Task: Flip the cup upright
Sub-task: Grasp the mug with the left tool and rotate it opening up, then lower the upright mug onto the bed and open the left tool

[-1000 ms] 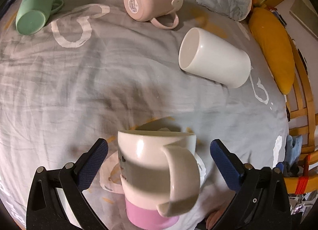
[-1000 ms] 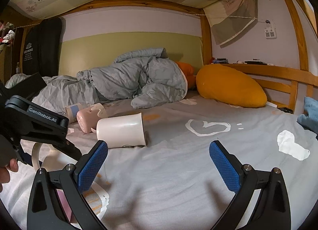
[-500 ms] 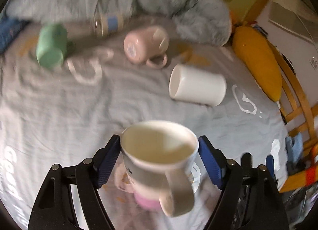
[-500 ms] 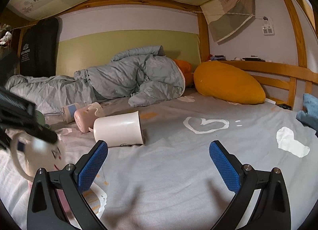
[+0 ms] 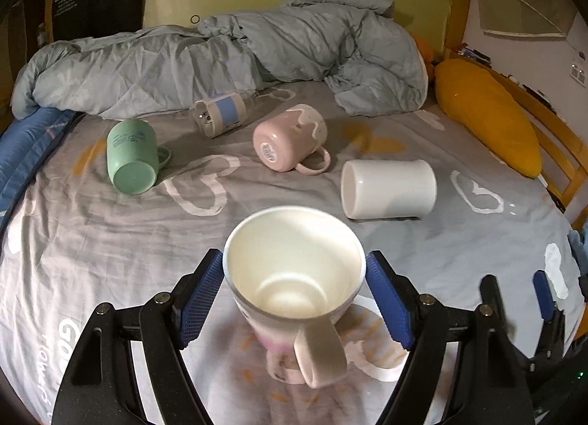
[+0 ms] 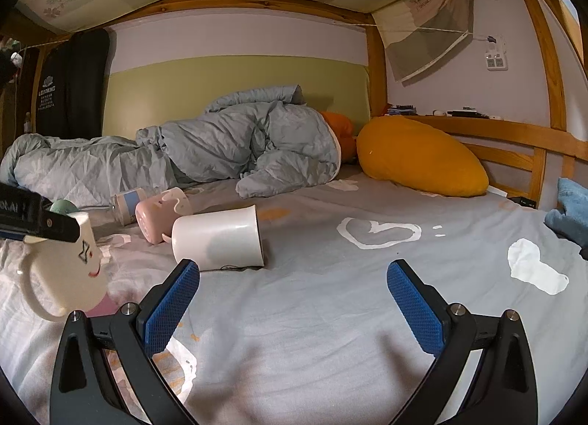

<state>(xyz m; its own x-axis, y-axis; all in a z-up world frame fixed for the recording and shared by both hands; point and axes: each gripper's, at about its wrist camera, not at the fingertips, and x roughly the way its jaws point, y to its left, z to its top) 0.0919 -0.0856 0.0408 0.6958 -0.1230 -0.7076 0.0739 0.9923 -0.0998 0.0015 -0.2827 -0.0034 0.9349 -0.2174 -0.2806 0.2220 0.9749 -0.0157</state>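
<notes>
My left gripper [image 5: 294,289] is shut on a cream mug with a pink base [image 5: 294,278]. The mug stands nearly upright, mouth up, handle toward the camera, its base at the grey bedsheet. In the right wrist view the same mug [image 6: 62,274] shows at the far left, tilted a little, with the left gripper's black finger over its rim. My right gripper [image 6: 292,296] is open and empty above the sheet. A white cup [image 5: 389,188] [image 6: 217,241], a pink mug [image 5: 290,144] [image 6: 161,212] and a green mug [image 5: 132,157] lie on their sides.
A clear bottle with a blue label [image 5: 222,112] lies behind the mugs. A crumpled grey duvet [image 5: 228,57] fills the back of the bed. An orange pillow [image 5: 488,123] lies along the wooden rail [image 5: 558,146] at the right. A blue cloth [image 6: 569,212] sits at the right edge.
My left gripper closed on the cream mug and turned it from lying on its side to mouth up. The right gripper stayed open and almost still.
</notes>
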